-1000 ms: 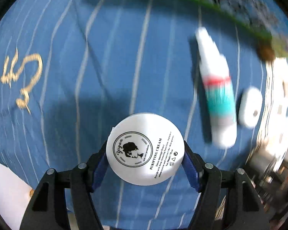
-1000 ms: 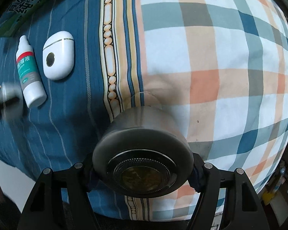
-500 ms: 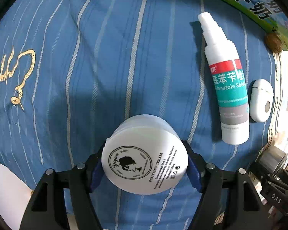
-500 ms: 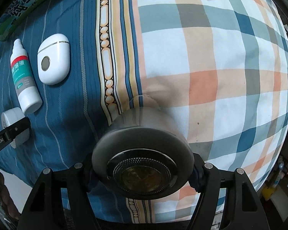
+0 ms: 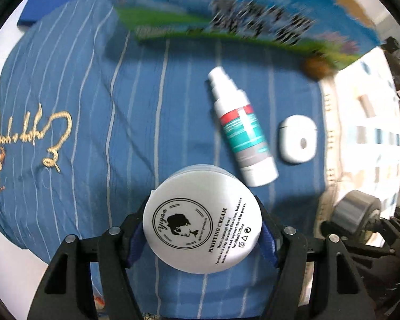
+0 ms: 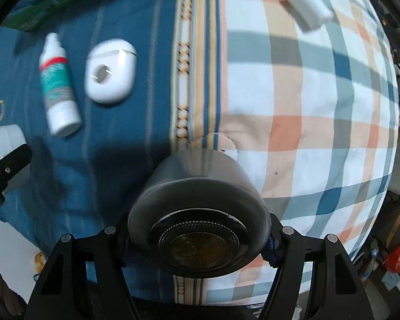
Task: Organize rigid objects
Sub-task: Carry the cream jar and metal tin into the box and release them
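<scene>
I see 2 items clamped lid-up: a white cream jar (image 5: 202, 222) and a grey metal canister (image 6: 198, 222). On the blue striped cloth, a white spray bottle (image 5: 242, 128) lies beside a white oval case (image 5: 297, 138).

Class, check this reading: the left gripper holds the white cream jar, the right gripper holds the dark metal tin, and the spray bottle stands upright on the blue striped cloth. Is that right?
Not quite. The spray bottle lies on its side on the blue striped cloth, as the left wrist view shows. The left gripper does hold the white cream jar, and the right gripper the dark metal tin.
</scene>
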`<act>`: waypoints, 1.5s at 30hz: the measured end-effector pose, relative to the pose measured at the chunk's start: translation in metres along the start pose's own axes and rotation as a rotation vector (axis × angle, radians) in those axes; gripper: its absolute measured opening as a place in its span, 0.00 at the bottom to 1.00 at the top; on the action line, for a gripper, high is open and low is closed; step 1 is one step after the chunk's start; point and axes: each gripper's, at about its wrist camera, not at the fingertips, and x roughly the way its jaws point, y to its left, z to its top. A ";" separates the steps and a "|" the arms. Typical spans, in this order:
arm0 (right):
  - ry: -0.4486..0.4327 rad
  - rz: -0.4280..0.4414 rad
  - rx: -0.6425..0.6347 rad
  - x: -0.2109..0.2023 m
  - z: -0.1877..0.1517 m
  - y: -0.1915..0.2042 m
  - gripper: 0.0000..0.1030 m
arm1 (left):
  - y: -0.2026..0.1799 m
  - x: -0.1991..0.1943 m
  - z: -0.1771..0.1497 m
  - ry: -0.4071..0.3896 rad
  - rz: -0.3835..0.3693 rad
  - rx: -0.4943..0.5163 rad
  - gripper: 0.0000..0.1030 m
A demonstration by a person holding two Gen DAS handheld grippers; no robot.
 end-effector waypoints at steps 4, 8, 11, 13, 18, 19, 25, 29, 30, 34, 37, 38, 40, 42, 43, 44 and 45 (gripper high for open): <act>-0.054 0.035 -0.022 -0.035 -0.004 0.007 0.70 | -0.014 -0.037 0.001 -0.060 -0.027 0.019 0.65; -0.125 0.058 -0.032 -0.075 -0.005 0.012 0.70 | -0.013 -0.078 0.010 -0.120 -0.060 0.024 0.65; -0.180 0.080 -0.036 -0.107 -0.004 0.013 0.70 | -0.005 -0.107 0.027 -0.160 -0.084 0.028 0.65; -0.219 0.086 -0.044 -0.127 -0.003 0.011 0.70 | 0.000 -0.120 0.034 -0.188 -0.100 0.029 0.65; -0.297 0.116 -0.057 -0.176 0.004 0.011 0.70 | 0.013 -0.142 0.059 -0.257 -0.148 0.032 0.65; -0.313 0.120 -0.056 -0.185 0.005 0.012 0.70 | 0.014 -0.148 0.064 -0.271 -0.156 0.033 0.65; -0.374 0.163 -0.063 -0.220 0.028 0.016 0.70 | 0.025 -0.174 0.103 -0.329 -0.183 0.015 0.65; -0.402 0.200 -0.065 -0.239 0.059 0.023 0.70 | 0.036 -0.187 0.144 -0.366 -0.171 0.009 0.65; -0.412 0.204 -0.063 -0.246 0.066 0.024 0.70 | 0.038 -0.188 0.155 -0.370 -0.165 0.010 0.65; -0.432 0.202 -0.058 -0.257 0.111 0.031 0.70 | 0.045 -0.181 0.196 -0.367 -0.142 0.009 0.65; -0.426 0.182 -0.049 -0.253 0.148 0.035 0.70 | 0.049 -0.162 0.231 -0.335 -0.119 0.006 0.65; -0.418 0.181 -0.041 -0.249 0.159 0.036 0.70 | 0.051 -0.153 0.241 -0.318 -0.116 0.003 0.65; -0.391 0.173 -0.027 -0.238 0.185 0.037 0.70 | 0.053 -0.134 0.258 -0.277 -0.114 -0.003 0.65; -0.360 0.168 -0.008 -0.221 0.208 0.037 0.70 | 0.055 -0.107 0.278 -0.227 -0.103 -0.011 0.65; -0.342 0.160 0.002 -0.210 0.221 0.037 0.70 | 0.055 -0.098 0.282 -0.209 -0.097 -0.011 0.65; -0.323 0.155 0.012 -0.200 0.232 0.037 0.70 | 0.055 -0.085 0.289 -0.182 -0.091 -0.008 0.65; -0.306 0.151 0.016 -0.190 0.241 0.037 0.70 | 0.054 -0.071 0.297 -0.147 -0.087 -0.005 0.65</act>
